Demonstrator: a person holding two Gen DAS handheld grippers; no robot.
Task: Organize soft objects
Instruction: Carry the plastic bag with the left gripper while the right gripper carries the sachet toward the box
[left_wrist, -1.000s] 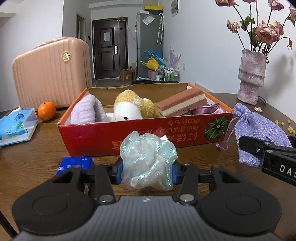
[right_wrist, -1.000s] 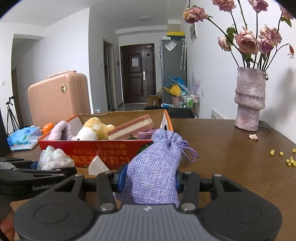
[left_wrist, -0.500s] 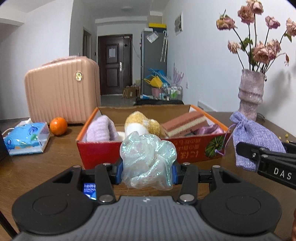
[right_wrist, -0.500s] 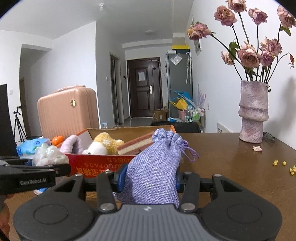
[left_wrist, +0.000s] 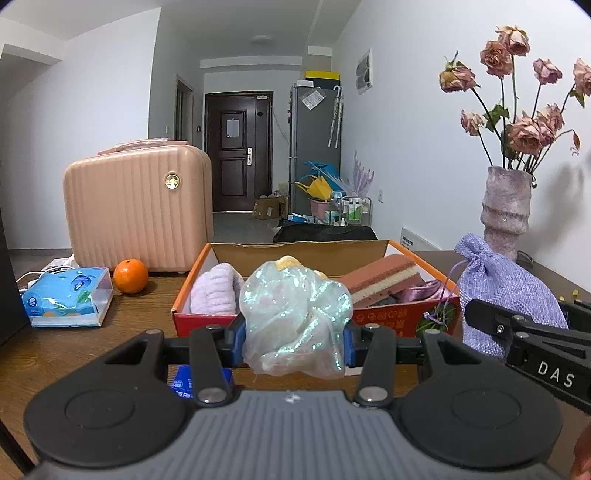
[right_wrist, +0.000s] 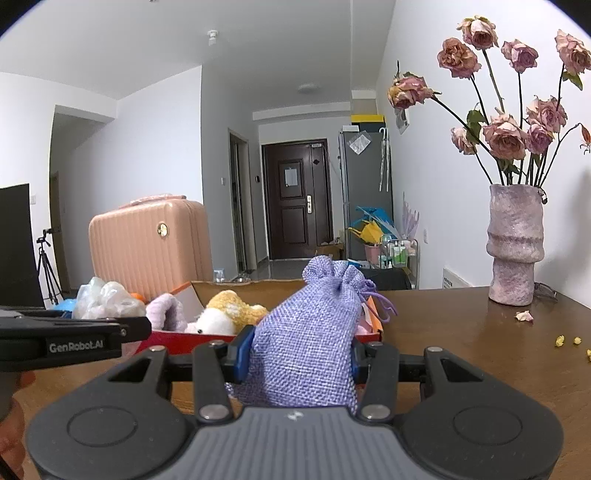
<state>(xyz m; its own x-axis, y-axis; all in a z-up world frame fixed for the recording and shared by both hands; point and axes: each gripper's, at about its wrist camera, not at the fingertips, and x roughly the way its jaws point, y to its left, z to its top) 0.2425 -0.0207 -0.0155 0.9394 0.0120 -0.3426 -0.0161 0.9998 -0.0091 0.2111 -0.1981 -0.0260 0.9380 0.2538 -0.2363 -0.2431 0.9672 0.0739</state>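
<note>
Between the left fingers (left_wrist: 236, 338) sits a glossy iridescent film bundle (left_wrist: 293, 325); beyond, matt cardboard box (left_wrist: 384, 319), polished wood tabletop (left_wrist: 92, 350), coarse-woven lilac pouch (right_wrist: 306, 347).

Surface: brown wooden table (left_wrist: 74, 354).
Far left: pink suitcase (left_wrist: 136, 206), orange (left_wrist: 130, 276), tissue pack (left_wrist: 66, 297).
Centre: red cardboard box (left_wrist: 388, 317).
Far right: vase (right_wrist: 515, 243), fallen petal (right_wrist: 524, 316), yellow crumbs (right_wrist: 569, 340).

— Where did the two wrist views look from?
— Low over the wooden table (left_wrist: 74, 354), facing the hallway door (right_wrist: 295, 199); both shared the red box (left_wrist: 388, 317), close ahead.
</note>
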